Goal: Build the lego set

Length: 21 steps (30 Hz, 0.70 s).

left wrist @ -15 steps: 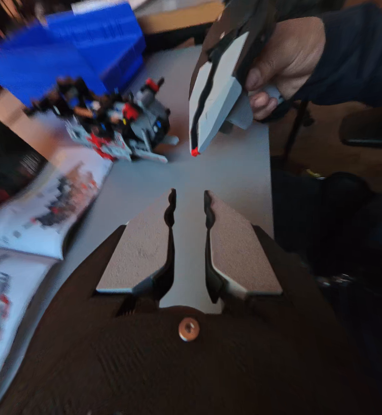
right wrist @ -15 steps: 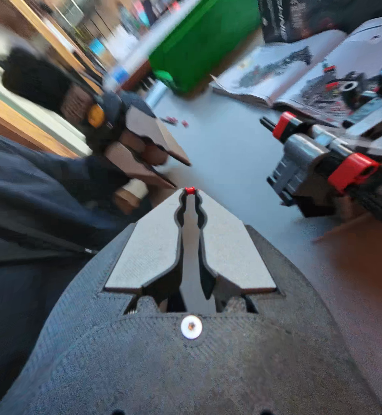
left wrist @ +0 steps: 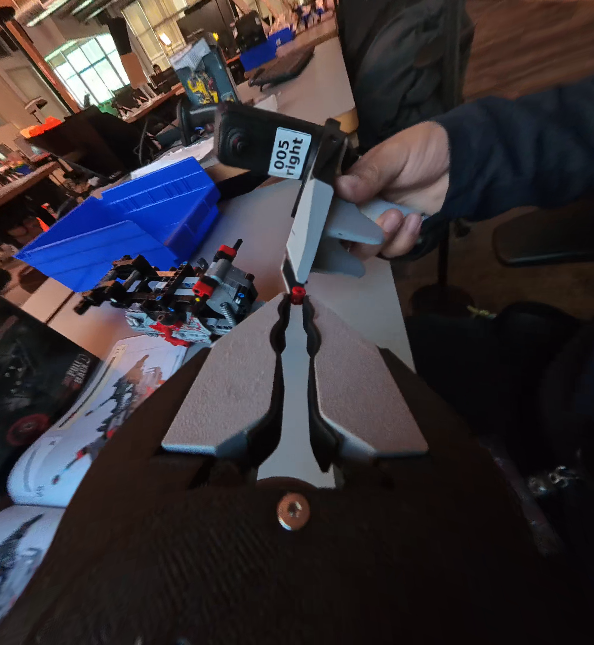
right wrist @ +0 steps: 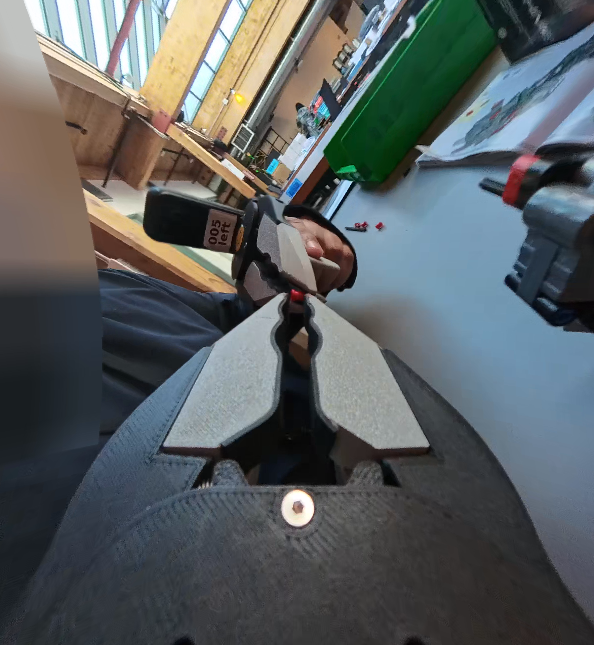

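step: hand-off above tabletop's near edge | right tool point(right wrist: 296, 303) pinches red bush point(left wrist: 297, 294) | left tool point(left wrist: 294, 301) closes on it — release only once seated

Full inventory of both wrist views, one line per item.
small red piece: 1, red, pinched at the tips of both grippers
lego model: 1, black, grey and red, on the table beside the bin
loose pieces: about three red, one black, on the table
instruction booklet: 1, white, open, near the model
blue bin: 1, behind the model
green bin: 1, far end of the table
black box: 1, left of the booklet
table: 1, grey
left gripper: 1, closed on the piece
right gripper: 1, closed on the piece
left hand: 1
right hand: 1
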Available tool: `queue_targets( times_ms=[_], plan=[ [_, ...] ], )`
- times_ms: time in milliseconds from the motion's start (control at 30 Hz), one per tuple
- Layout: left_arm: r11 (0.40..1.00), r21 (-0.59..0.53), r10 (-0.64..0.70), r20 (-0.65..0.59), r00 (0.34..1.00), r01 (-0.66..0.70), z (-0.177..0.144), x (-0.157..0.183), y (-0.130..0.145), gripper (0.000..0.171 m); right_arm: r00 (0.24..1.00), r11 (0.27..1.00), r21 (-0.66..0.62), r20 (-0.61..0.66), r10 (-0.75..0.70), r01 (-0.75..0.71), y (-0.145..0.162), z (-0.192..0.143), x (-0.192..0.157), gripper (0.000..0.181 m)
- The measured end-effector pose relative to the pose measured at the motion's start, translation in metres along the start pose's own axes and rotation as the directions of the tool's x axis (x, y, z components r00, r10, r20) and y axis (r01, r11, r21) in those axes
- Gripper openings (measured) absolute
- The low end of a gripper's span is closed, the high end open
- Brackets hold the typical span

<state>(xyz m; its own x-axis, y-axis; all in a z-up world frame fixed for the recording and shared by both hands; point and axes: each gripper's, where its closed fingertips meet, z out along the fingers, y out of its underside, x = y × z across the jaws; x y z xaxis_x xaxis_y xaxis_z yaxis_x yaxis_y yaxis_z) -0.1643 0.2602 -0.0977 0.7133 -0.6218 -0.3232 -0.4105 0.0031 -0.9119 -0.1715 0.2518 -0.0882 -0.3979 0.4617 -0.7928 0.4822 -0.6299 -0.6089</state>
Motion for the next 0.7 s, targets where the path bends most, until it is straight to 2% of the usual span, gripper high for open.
queue_targets(
  times_ms=[133,233,333,500,600,700],
  plan=[
    [0.993,0.039,-0.11,0.002,0.994,0.109,-0.003,-0.008,-0.001,0.004,0.968,0.985,-0.026,-0.18,-0.175,0.173,-0.007,-0.015,0.006,0.012],
    [0.993,0.021,-0.12,0.012,0.993,0.119,-0.002,-0.011,0.002,0.004,0.88,0.939,-0.126,-0.328,-0.344,0.32,-0.005,-0.013,0.007,0.021],
    [0.994,-0.027,-0.105,0.015,0.994,0.105,0.005,-0.01,0.007,0.004,0.783,0.89,-0.175,-0.426,-0.454,0.421,-0.011,-0.008,0.005,0.017],
    [0.991,-0.123,-0.041,0.043,0.998,0.046,0.015,-0.008,0.014,0.003,0.751,0.888,-0.217,-0.475,-0.459,0.405,-0.01,-0.005,0.015,0.017],
    [0.985,-0.173,0.017,0.083,0.996,-0.002,0.017,-0.012,0.015,0.003,0.733,0.893,-0.228,-0.511,-0.449,0.388,-0.009,-0.009,0.025,0.008],
    [0.97,-0.233,0.106,0.123,0.987,-0.075,0.018,-0.014,0.015,0.003,0.768,0.909,-0.193,-0.488,-0.415,0.369,-0.008,-0.009,0.025,0.002]
  ],
)
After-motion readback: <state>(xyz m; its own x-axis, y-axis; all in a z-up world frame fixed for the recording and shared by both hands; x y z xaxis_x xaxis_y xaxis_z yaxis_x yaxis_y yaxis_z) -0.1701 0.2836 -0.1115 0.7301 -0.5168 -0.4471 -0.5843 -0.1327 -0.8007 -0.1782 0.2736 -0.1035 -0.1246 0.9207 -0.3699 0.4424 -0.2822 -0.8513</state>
